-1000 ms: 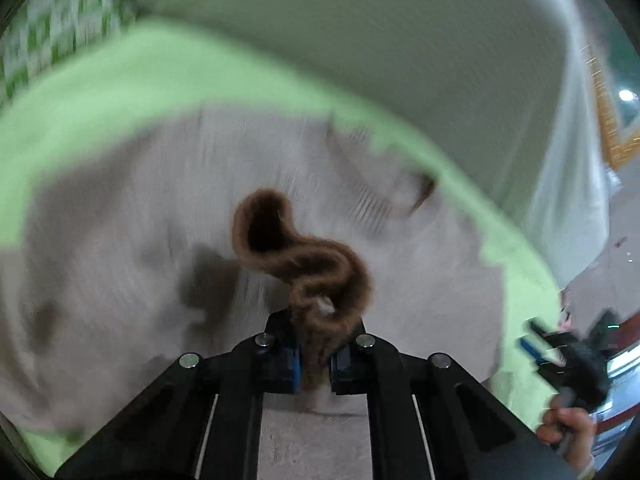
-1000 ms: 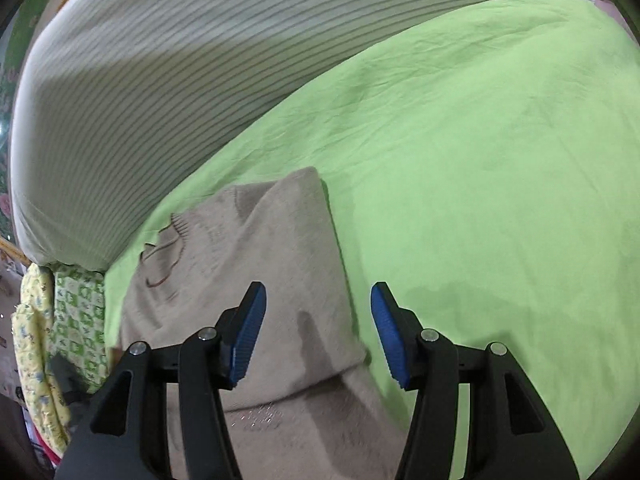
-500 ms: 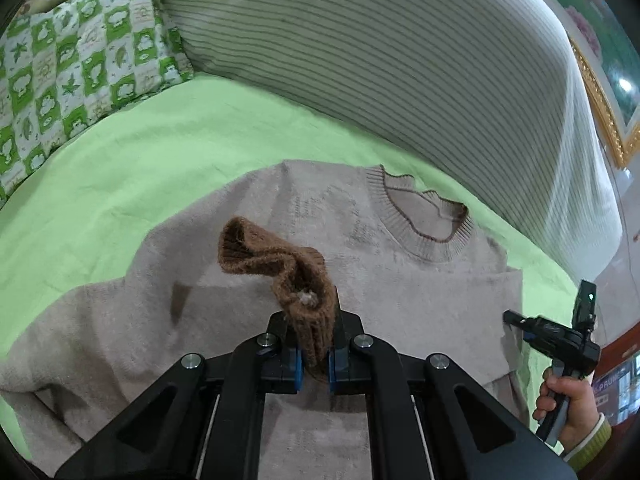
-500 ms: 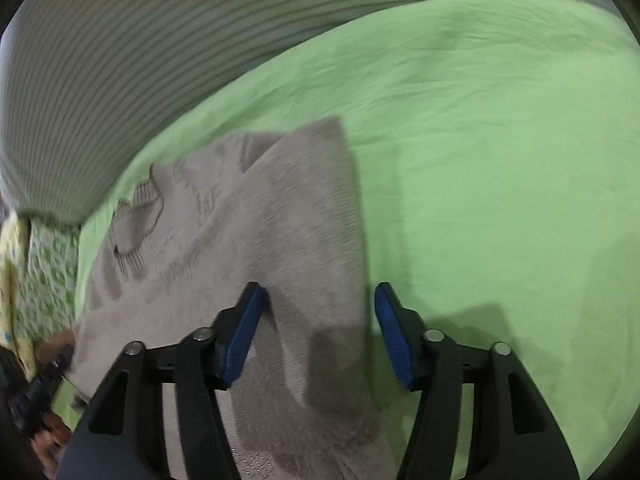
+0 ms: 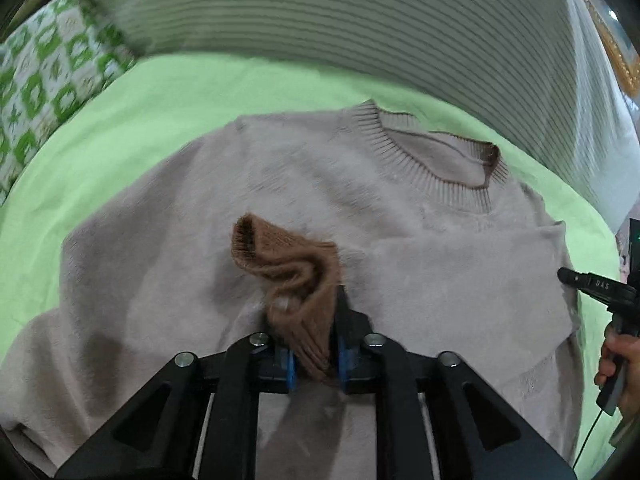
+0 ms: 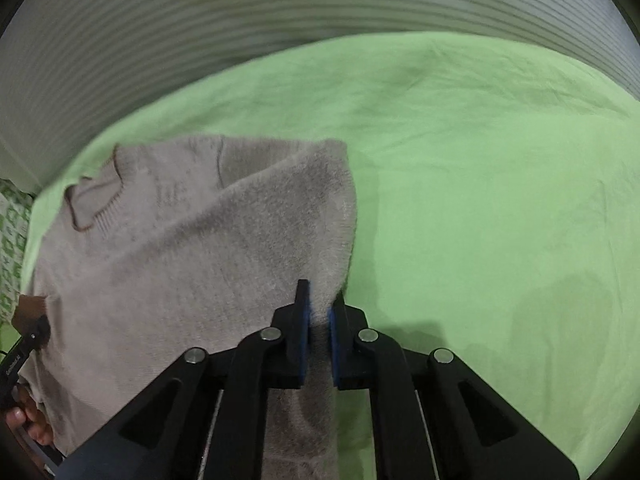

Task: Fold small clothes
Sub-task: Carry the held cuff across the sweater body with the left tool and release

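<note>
A beige knit sweater [image 5: 400, 248] lies on the green bed sheet [image 5: 168, 96], its ribbed collar [image 5: 432, 176] toward the far side. My left gripper [image 5: 314, 360] is shut on the sweater's brown sleeve cuff [image 5: 288, 268] and holds it over the sweater's chest. In the right wrist view my right gripper [image 6: 318, 320] is shut on the sweater's right folded edge [image 6: 324, 216], with fabric running between its jaws. The sweater [image 6: 180, 248] spreads to the left there.
A grey striped cushion [image 5: 360, 28] runs along the far side of the bed. A green-and-white patterned pillow [image 5: 44, 76] lies at the far left. Open green sheet [image 6: 500, 200] lies right of the sweater. The hand with the right gripper shows at the left view's right edge [image 5: 616, 312].
My right gripper has closed from open onto the sweater's right edge. My left gripper, still holding the brown cuff, has moved in lower over the sweater's chest.
</note>
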{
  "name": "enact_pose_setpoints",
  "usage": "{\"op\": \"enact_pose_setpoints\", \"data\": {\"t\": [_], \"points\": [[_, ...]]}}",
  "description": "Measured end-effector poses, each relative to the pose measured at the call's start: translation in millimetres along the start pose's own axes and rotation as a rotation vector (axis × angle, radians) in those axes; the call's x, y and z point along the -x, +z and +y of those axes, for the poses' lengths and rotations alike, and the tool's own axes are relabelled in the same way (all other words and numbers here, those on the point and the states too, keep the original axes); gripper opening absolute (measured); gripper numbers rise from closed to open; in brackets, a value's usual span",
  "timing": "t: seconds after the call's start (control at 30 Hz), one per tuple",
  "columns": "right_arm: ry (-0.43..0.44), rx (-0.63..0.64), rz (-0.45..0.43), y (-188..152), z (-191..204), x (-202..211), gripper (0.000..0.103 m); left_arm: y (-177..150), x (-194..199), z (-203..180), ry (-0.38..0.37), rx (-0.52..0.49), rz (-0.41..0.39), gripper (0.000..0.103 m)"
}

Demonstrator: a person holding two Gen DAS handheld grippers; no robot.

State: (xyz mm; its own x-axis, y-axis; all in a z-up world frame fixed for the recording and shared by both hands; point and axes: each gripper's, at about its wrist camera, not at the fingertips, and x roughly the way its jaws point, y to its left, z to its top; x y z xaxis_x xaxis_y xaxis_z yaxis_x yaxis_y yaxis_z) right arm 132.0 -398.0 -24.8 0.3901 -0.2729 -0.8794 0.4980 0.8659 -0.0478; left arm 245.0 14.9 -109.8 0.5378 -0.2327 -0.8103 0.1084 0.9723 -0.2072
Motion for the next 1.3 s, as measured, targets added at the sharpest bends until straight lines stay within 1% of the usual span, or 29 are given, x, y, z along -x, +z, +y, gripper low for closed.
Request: {"op": "enact_pose_setpoints", "data": {"t": [0.03, 0.07, 0.1, 0.13, 0.17, 0.23, 0.27, 0.3, 0.4, 0.47, 0.5, 0.6, 0.63, 0.67, 0.73, 0.8, 0.87, 0.9, 0.93, 0.97, 1.03, 1.07, 1.1, 1.13, 1.17, 1.2, 1.23, 1.27, 1.3], "points": [[-0.022, -0.012, -0.011, -1, 2, 5, 0.027, -2, 6, 4, -0.005, -0.001, -0.004, 0.021], [-0.036, -0.022, -0.016, -2, 3, 10, 0.033, -4, 12, 8, -0.005, -0.001, -0.008, 0.026], [-0.032, -0.038, -0.031, -4, 4, 17, 0.045, -7, 20, 12, 0.003, 0.004, -0.010, 0.030], [-0.011, -0.050, -0.051, -7, 5, 25, 0.051, -9, 26, 15, 0.006, 0.011, -0.012, 0.031], [0.025, -0.064, -0.084, -11, 7, 36, 0.051, -12, 34, 18, 0.006, 0.018, -0.015, 0.033], [0.056, -0.066, -0.118, -18, 13, 52, 0.051, -18, 53, 29, 0.009, 0.044, -0.028, 0.038], [0.073, -0.059, -0.127, -22, 19, 60, 0.051, -23, 63, 36, 0.010, 0.068, -0.031, 0.046], [0.092, -0.055, -0.134, -25, 23, 67, 0.051, -27, 74, 43, 0.005, 0.104, -0.032, 0.050], [0.151, -0.039, -0.149, -43, 45, 85, 0.051, -49, 98, 65, -0.053, 0.250, -0.015, 0.054], [0.184, -0.031, -0.148, -55, 59, 94, 0.051, -69, 108, 78, -0.078, 0.341, 0.007, 0.057], [0.201, -0.029, -0.143, -62, 65, 97, 0.051, -79, 112, 83, -0.085, 0.382, 0.012, 0.057], [0.239, -0.025, -0.099, -83, 86, 97, 0.051, -103, 124, 102, -0.033, 0.491, 0.024, 0.057], [0.246, -0.020, -0.081, -89, 94, 97, 0.051, -109, 131, 108, -0.024, 0.512, 0.019, 0.057], [0.253, -0.018, -0.069, -93, 100, 93, 0.051, -113, 137, 112, -0.010, 0.515, 0.014, 0.057], [0.265, -0.011, -0.051, -105, 107, 94, 0.051, -119, 153, 119, 0.039, 0.482, -0.001, 0.059], [0.266, -0.002, -0.038, -114, 114, 91, 0.051, -125, 168, 128, 0.093, 0.439, -0.001, 0.075], [0.270, -0.012, -0.022, -120, 118, 87, 0.051, -131, 174, 135, 0.155, 0.417, 0.016, 0.077], [0.272, -0.015, -0.015, -123, 118, 87, 0.051, -136, 175, 140, 0.190, 0.405, 0.040, 0.077], [0.271, -0.019, -0.009, -126, 120, 87, 0.051, -138, 173, 144, 0.209, 0.403, 0.061, 0.077], [0.272, -0.022, -0.007, -128, 122, 88, 0.051, -141, 169, 149, 0.218, 0.409, 0.082, 0.078], [0.279, -0.029, -0.007, -131, 125, 89, 0.051, -147, 150, 155, 0.209, 0.414, 0.159, 0.079], [0.279, -0.027, -0.007, -132, 128, 89, 0.051, -150, 141, 158, 0.203, 0.421, 0.195, 0.079], [0.281, -0.023, -0.009, -133, 130, 91, 0.051, -152, 136, 160, 0.190, 0.424, 0.205, 0.072], [0.285, -0.020, -0.010, -133, 132, 92, 0.051, -153, 130, 163, 0.169, 0.427, 0.213, 0.063], [0.290, -0.020, -0.011, -134, 133, 93, 0.051, -153, 127, 165, 0.140, 0.430, 0.215, 0.038], [0.292, -0.018, -0.013, -135, 134, 94, 0.051, -153, 125, 165, 0.098, 0.429, 0.215, 0.022], [0.293, -0.016, -0.015, -136, 135, 96, 0.051, -150, 127, 164, 0.082, 0.420, 0.203, 0.017], [0.294, -0.016, -0.020, -136, 134, 97, 0.051, -145, 131, 161, 0.074, 0.405, 0.180, 0.010], [0.294, -0.018, -0.025, -136, 133, 98, 0.051, -138, 139, 157, 0.056, 0.389, 0.147, 0.009]]}}
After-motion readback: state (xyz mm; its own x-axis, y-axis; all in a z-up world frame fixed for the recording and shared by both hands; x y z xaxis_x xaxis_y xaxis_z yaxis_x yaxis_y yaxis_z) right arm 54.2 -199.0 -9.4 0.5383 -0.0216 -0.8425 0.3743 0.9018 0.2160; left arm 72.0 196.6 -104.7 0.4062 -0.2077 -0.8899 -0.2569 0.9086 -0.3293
